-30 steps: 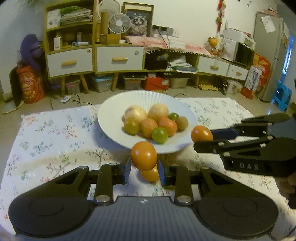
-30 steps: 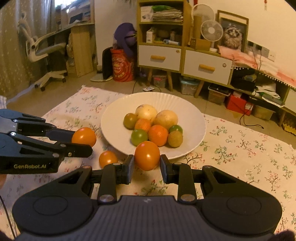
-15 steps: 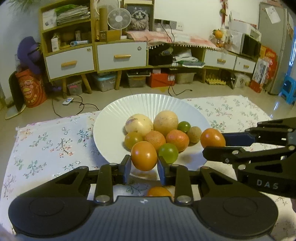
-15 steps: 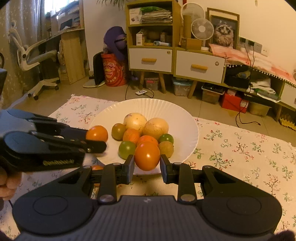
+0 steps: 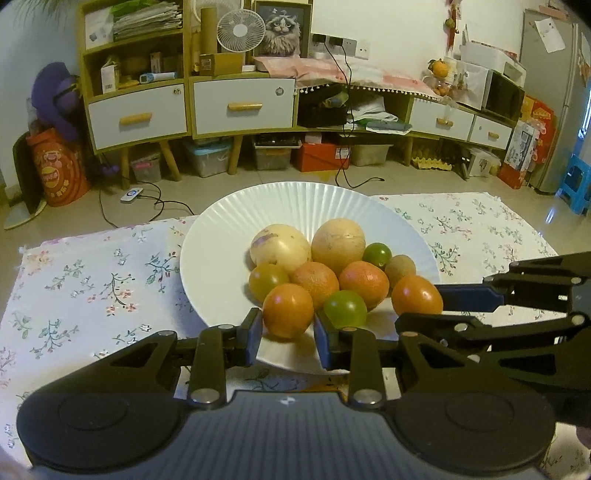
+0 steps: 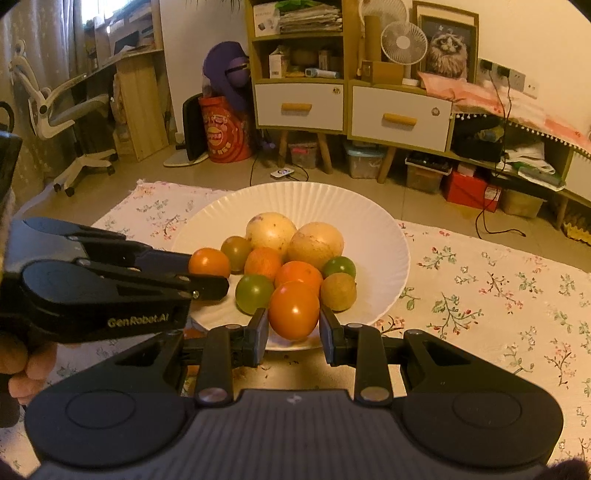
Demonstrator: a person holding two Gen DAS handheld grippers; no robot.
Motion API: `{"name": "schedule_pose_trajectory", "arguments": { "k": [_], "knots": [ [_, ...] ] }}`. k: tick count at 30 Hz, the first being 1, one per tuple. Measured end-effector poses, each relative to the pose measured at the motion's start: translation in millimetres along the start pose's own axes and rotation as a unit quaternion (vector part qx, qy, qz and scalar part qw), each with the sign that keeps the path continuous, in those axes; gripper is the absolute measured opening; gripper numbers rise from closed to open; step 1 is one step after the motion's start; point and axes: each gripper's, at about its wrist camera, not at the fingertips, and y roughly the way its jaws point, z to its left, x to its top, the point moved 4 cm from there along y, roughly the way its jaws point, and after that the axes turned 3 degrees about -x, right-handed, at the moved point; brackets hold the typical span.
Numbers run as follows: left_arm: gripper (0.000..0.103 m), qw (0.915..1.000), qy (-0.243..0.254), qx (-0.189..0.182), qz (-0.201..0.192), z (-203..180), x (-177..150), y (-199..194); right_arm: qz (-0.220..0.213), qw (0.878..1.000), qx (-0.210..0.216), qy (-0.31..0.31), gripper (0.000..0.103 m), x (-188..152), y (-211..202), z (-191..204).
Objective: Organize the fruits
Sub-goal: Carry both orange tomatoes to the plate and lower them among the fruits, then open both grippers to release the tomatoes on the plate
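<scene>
The left gripper (image 5: 288, 330) pinches a round orange tomato (image 5: 288, 311) over the near edge of the white ribbed plate (image 5: 229, 236), and the right gripper (image 6: 293, 328) pinches a second orange tomato (image 6: 294, 310) beside it. The plate, which holds a pile of yellow, orange and green fruits (image 5: 325, 258), stands on a white tablecloth with small flowers (image 5: 92, 280). Behind it is a tiled floor (image 5: 177, 199) and a wooden cabinet with white drawers (image 5: 192, 107), and a small white fan (image 5: 241, 30) stands on top.

"GenRobot.AI" printed in gold on left claw (image 6: 207, 275) body side.
</scene>
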Motion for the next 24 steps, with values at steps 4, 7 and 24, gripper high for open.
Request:
{"name": "schedule_pose_trajectory", "arguments": {
  "k": [4, 7, 24],
  "knots": [
    [0.019, 1.0, 0.001, -0.002, -0.001, -1.3, 0.0, -0.2, 0.003, 1.0, -0.002, 0.002, 0.027, 0.1, 1.5, -0.9],
    [0.019, 1.0, 0.005, -0.001, -0.001, -1.5, 0.1, -0.1, 0.003, 1.0, -0.004, 0.002, 0.027, -0.4, 1.9, -0.2],
    [0.023, 1.0, 0.007, 0.001, 0.001, -6.8, 0.2, -6.4, -0.007, 1.0, -0.011, -0.003, 0.037, 2.7, -2.7, -1.4]
  ]
}}
